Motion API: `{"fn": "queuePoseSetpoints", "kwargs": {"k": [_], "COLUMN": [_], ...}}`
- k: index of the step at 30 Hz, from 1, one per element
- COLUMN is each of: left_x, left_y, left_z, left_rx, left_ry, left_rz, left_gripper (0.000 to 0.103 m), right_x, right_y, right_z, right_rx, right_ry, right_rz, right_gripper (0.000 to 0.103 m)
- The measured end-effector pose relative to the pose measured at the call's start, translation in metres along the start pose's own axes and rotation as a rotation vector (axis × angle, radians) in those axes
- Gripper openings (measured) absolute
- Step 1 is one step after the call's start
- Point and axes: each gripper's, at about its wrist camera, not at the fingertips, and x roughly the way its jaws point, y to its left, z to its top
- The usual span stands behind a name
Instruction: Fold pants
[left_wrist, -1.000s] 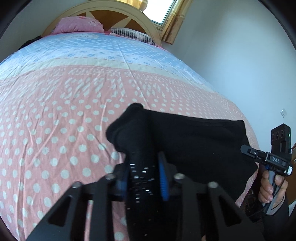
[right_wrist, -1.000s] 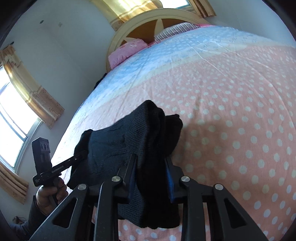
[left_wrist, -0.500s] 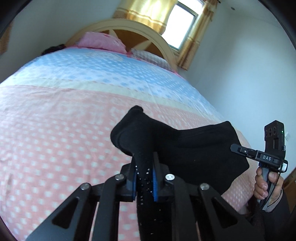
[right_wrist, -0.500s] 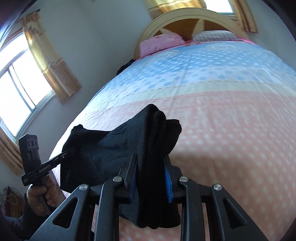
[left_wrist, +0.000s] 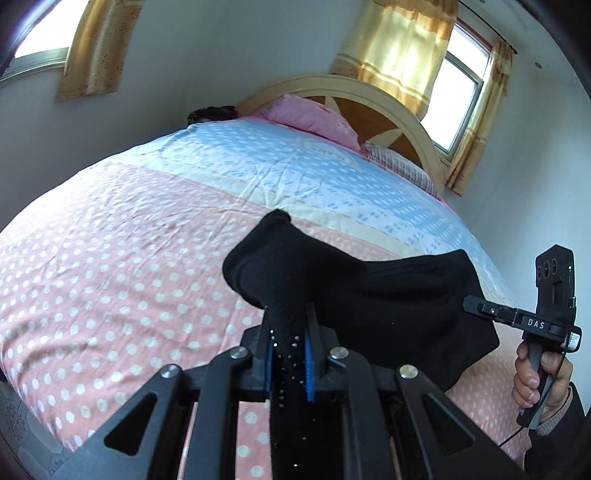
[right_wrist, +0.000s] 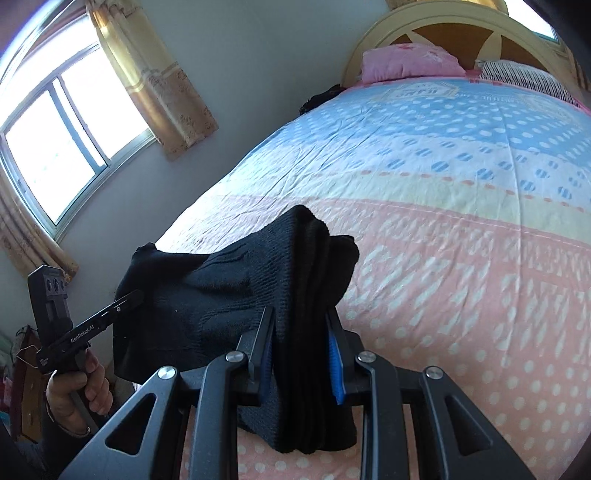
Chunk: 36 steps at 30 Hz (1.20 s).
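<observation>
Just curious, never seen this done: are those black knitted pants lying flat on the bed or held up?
Held up. The black knitted pants hang bunched between the left gripper and right gripper, above the dotted pink bedspread.

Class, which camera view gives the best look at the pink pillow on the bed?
The right wrist view: the pink pillow lies whole and lit against the headboard. The left wrist view shows the same pillow from a lower angle, foreshortened.
</observation>
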Motion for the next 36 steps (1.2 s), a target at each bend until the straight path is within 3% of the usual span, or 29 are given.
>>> {"fn": "queuePoseSetpoints", "kwargs": {"k": [3, 6, 8, 15, 20, 26, 32, 36], "left_x": [0.014, 0.034, 0.036, 0.037, 0.034, 0.034, 0.018, -0.009], "left_y": [0.013, 0.029, 0.04, 0.039, 0.034, 0.035, 0.027, 0.016], "left_z": [-0.008, -0.021, -0.027, -0.025, -0.026, -0.028, -0.026, -0.019], "left_rx": [-0.023, -0.032, -0.065, -0.048, 0.0, -0.001, 0.018, 0.01], "left_ry": [0.039, 0.092, 0.093, 0.069, 0.049, 0.052, 0.036, -0.031], "left_rz": [0.029, 0.108, 0.115, 0.154, 0.21, 0.23, 0.276, 0.269], "left_gripper": [0.017, 0.026, 0.046, 0.055, 0.063, 0.07, 0.072, 0.083], "right_x": [0.02, 0.036, 0.04, 0.04, 0.039, 0.035, -0.004, -0.041], "right_y": [-0.014, -0.031, -0.038, -0.048, -0.047, -0.052, -0.041, -0.027], "right_z": [-0.004, -0.011, -0.013, -0.017, -0.022, -0.022, -0.021, -0.029], "right_rx": [0.058, 0.117, 0.137, 0.185, 0.169, 0.175, 0.151, 0.151], "right_ry": [0.026, 0.047, 0.051, 0.035, 0.028, 0.019, -0.08, -0.16], "right_rz": [-0.006, -0.005, 0.002, 0.01, -0.056, -0.089, -0.225, -0.224], "right_gripper": [0.026, 0.027, 0.028, 0.034, 0.051, 0.06, 0.06, 0.063]}}
